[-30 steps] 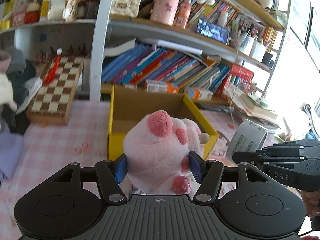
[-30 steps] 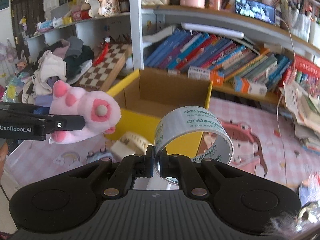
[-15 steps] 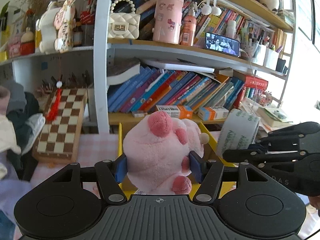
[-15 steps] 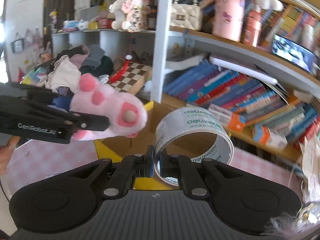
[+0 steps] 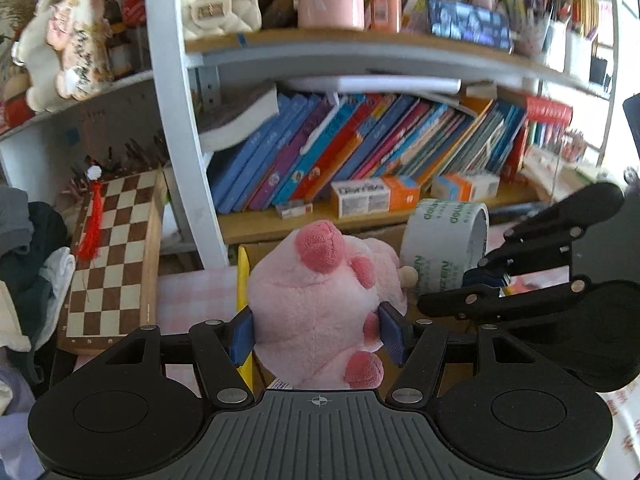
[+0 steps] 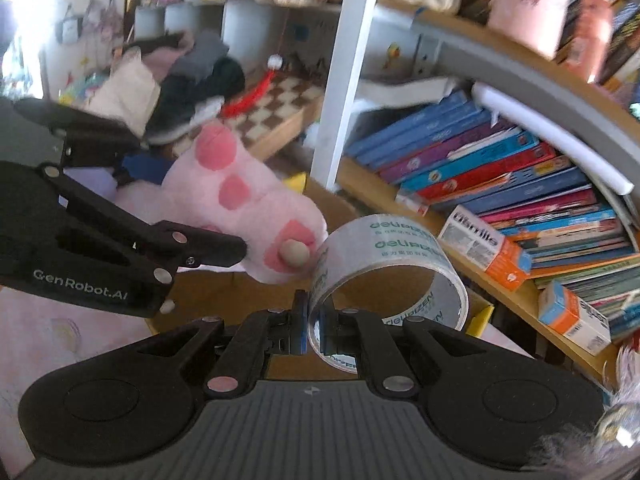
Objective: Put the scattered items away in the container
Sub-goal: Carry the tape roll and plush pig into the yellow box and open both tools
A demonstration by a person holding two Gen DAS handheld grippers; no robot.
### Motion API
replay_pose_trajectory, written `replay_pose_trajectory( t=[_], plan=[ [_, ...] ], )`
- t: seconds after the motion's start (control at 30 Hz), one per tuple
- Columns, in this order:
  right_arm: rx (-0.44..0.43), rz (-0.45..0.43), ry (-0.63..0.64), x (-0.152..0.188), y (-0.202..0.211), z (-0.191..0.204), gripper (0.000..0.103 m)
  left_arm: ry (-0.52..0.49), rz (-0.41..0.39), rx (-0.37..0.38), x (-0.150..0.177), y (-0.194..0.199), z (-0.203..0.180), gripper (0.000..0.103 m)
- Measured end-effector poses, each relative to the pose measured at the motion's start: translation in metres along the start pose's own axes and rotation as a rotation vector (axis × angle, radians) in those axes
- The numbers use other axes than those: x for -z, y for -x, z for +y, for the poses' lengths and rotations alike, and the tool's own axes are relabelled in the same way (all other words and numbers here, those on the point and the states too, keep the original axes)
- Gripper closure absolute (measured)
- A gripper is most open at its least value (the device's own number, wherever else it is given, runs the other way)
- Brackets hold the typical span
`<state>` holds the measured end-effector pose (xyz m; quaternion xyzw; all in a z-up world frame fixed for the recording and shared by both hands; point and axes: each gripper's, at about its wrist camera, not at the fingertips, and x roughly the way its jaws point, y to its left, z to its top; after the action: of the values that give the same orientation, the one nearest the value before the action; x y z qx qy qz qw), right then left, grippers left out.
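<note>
My left gripper (image 5: 316, 330) is shut on a pink plush toy (image 5: 320, 304) and holds it in the air above the cardboard box (image 5: 242, 280) with yellow flaps. My right gripper (image 6: 314, 326) is shut on the wall of a clear tape roll (image 6: 388, 276) and holds it just right of the plush toy (image 6: 248, 208). The toy's snout touches or nearly touches the roll. The right gripper and tape roll (image 5: 444, 248) also show in the left wrist view. The box interior (image 6: 336, 208) is mostly hidden behind the held items.
A shelf of books (image 5: 380, 152) stands right behind the box. A chessboard (image 5: 112, 256) leans at the left beside a clothes pile (image 5: 24, 264). Small orange-white boxes (image 6: 484, 248) sit on the lower shelf. The pink checked tablecloth (image 5: 192, 296) shows beside the box.
Both grippers moved forward toward the shelf and closer together over the box. The plush toy and tape roll now sit almost in contact. Both grips are unchanged.
</note>
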<state>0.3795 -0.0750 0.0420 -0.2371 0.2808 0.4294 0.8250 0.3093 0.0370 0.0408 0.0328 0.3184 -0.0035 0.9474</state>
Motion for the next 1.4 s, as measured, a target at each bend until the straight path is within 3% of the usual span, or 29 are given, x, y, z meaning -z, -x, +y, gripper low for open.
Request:
replay_pose_trajectory(
  t=[0.57,0.9,1.07,1.17,1.4],
  plan=[
    [-0.147,0.284,0.23,0.018,-0.088,-0.012,0.098,-0.091,0.194,-0.002,0.017,-0.062,-0.008,0.041],
    [-0.214,0.35,0.351,0.027,-0.1,-0.003,0.097,-0.124,0.24,0.016,0.024,-0.065,-0.017,0.04],
    [-0.212,0.345,0.36,0.026,-0.099,-0.002,0.097,-0.136,0.243,0.008,0.024,-0.066,-0.017,0.033],
    [-0.212,0.339,0.362,0.026,-0.098,-0.001,0.089,-0.141,0.239,-0.003,0.024,-0.067,-0.017,0.03],
    [-0.182,0.276,0.316,0.022,-0.086,-0.008,0.058,-0.15,0.203,-0.03,0.019,-0.058,-0.017,0.02]
  ],
)
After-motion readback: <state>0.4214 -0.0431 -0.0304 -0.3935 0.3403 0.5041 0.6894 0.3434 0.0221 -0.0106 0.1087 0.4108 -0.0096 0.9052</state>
